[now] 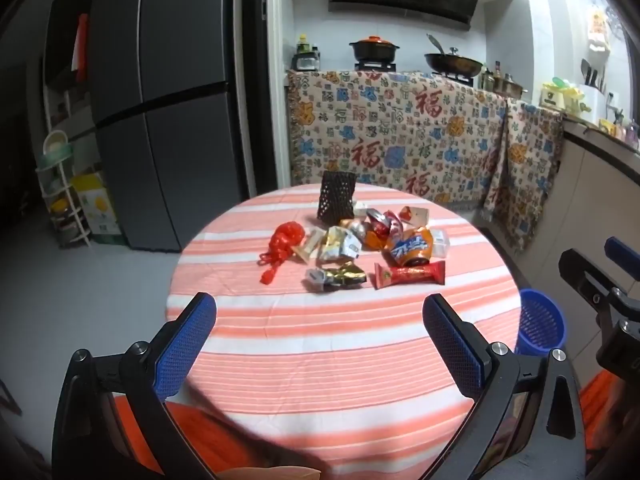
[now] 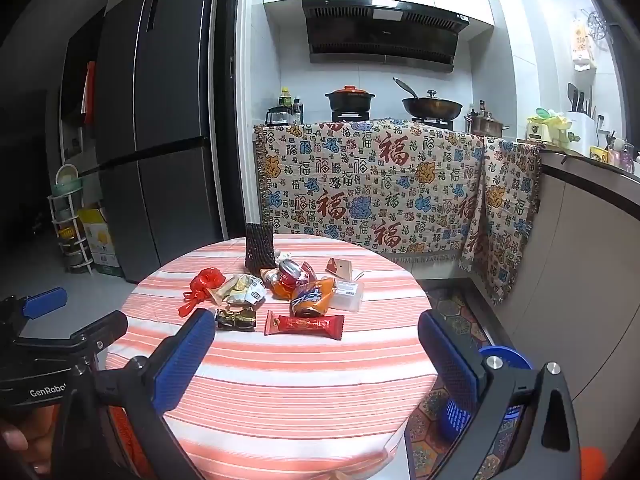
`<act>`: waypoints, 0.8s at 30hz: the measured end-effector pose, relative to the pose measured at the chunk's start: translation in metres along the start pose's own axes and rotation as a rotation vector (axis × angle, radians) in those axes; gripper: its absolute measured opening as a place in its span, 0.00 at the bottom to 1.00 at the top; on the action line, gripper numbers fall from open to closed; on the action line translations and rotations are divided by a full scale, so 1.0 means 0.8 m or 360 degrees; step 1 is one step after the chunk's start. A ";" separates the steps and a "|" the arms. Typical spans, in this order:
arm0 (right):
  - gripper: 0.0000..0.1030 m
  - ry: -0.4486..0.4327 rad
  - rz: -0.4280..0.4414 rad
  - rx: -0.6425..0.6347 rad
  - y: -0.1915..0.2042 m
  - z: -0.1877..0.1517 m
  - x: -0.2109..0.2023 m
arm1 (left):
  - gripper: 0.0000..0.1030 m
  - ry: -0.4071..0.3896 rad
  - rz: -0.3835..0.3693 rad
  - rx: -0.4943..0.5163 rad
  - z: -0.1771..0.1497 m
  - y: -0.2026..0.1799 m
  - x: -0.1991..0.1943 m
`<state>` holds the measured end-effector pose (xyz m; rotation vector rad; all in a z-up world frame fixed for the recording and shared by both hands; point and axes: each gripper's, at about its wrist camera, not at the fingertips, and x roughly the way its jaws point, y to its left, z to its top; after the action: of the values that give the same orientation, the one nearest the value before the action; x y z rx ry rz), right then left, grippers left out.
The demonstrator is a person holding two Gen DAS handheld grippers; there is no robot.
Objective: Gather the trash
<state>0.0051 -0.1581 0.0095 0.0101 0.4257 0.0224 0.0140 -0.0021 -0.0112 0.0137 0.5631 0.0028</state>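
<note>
A pile of trash lies on the far half of a round table with an orange-striped cloth (image 1: 320,340) (image 2: 304,380). It holds a red wrapper (image 1: 410,274) (image 2: 304,325), a crushed orange can (image 1: 412,249) (image 2: 312,300), a red plastic bag (image 1: 282,246) (image 2: 202,286), a gold-black wrapper (image 1: 336,276) (image 2: 236,319) and a black foam net (image 1: 337,202) (image 2: 260,252). A blue mesh bin (image 1: 542,326) (image 2: 480,396) stands on the floor right of the table. My left gripper (image 1: 320,344) and right gripper (image 2: 312,356) are open and empty over the table's near edge.
A grey fridge (image 1: 160,100) stands behind on the left. A counter draped with patterned cloth (image 1: 400,140) carries a stove with pots. A white rack (image 1: 64,200) stands by the fridge. A patterned mat (image 2: 448,312) lies on the floor to the right.
</note>
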 end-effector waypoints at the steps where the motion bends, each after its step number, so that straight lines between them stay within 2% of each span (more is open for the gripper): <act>1: 1.00 0.0001 0.0000 0.0000 0.000 0.001 0.000 | 1.00 0.0001 0.0000 0.0000 0.000 0.000 0.000; 24: 1.00 0.0012 0.0001 0.0010 -0.004 0.000 0.005 | 1.00 0.0028 -0.0010 0.0021 -0.004 -0.008 0.007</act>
<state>0.0089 -0.1615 0.0081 0.0162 0.4335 0.0219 0.0171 -0.0083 -0.0167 0.0250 0.5807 -0.0068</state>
